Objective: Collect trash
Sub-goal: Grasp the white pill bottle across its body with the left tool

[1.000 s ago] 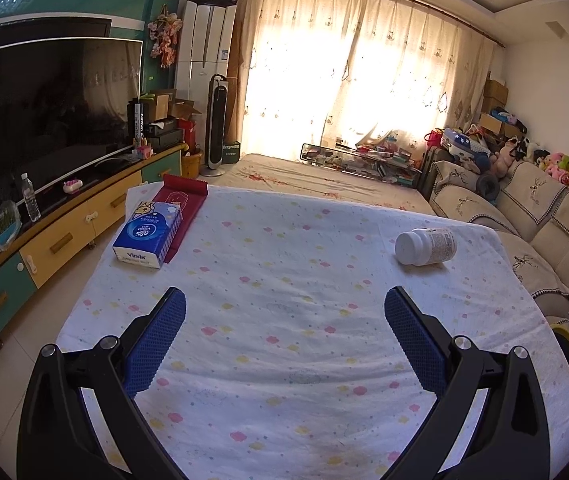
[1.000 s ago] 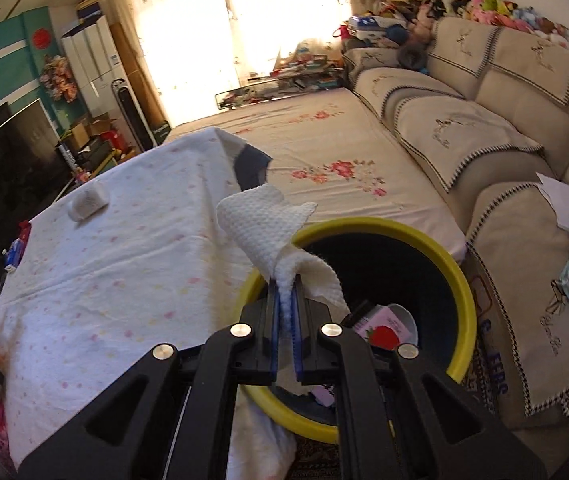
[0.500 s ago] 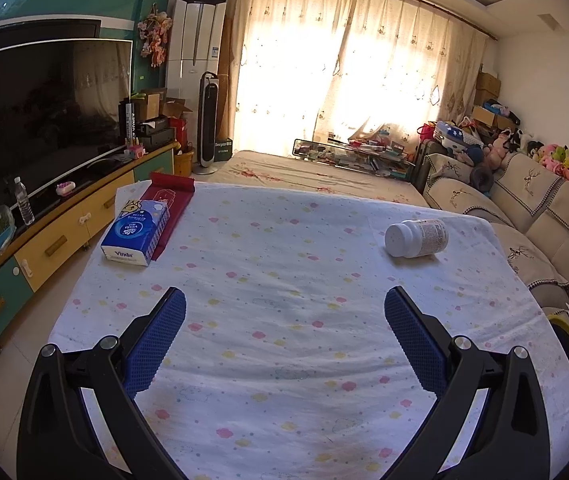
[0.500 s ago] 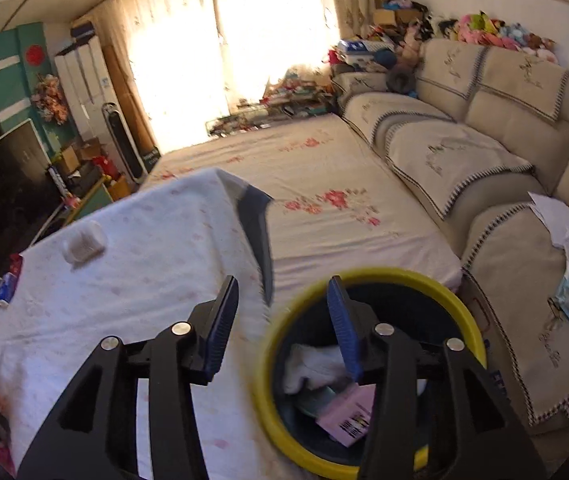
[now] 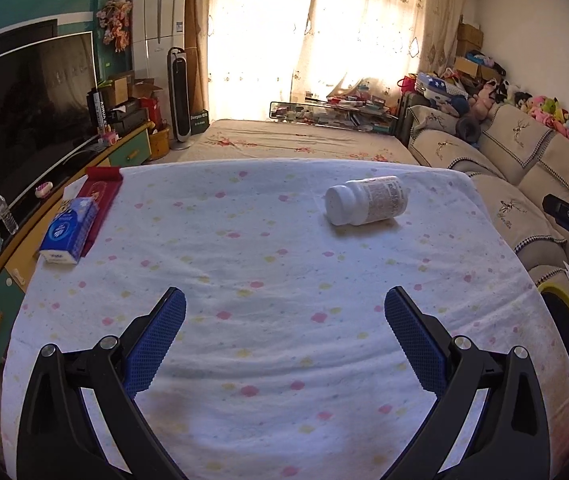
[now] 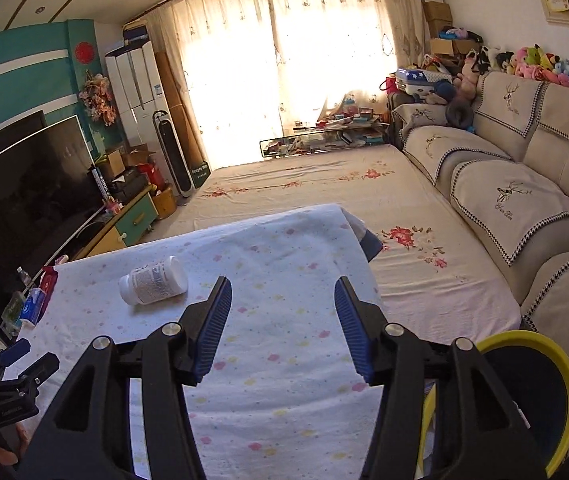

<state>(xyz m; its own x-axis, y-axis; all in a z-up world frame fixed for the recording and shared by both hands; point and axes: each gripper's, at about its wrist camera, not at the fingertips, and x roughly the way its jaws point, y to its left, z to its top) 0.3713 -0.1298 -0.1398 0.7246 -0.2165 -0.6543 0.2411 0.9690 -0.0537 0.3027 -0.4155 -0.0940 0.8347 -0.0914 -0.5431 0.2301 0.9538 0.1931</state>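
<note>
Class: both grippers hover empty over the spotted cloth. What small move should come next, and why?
Probably swing the right gripper, jaws open and empty, toward the white plastic bottle lying on its side: it looks like the only trash left, and the yellow-rimmed bin is on that side.

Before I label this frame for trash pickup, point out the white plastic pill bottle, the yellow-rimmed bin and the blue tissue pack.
White plastic pill bottle (image 5: 368, 200): left wrist view, labelled side.
Yellow-rimmed bin (image 6: 564, 364): right wrist view, rim.
Blue tissue pack (image 5: 69, 228): left wrist view, top face.
</note>
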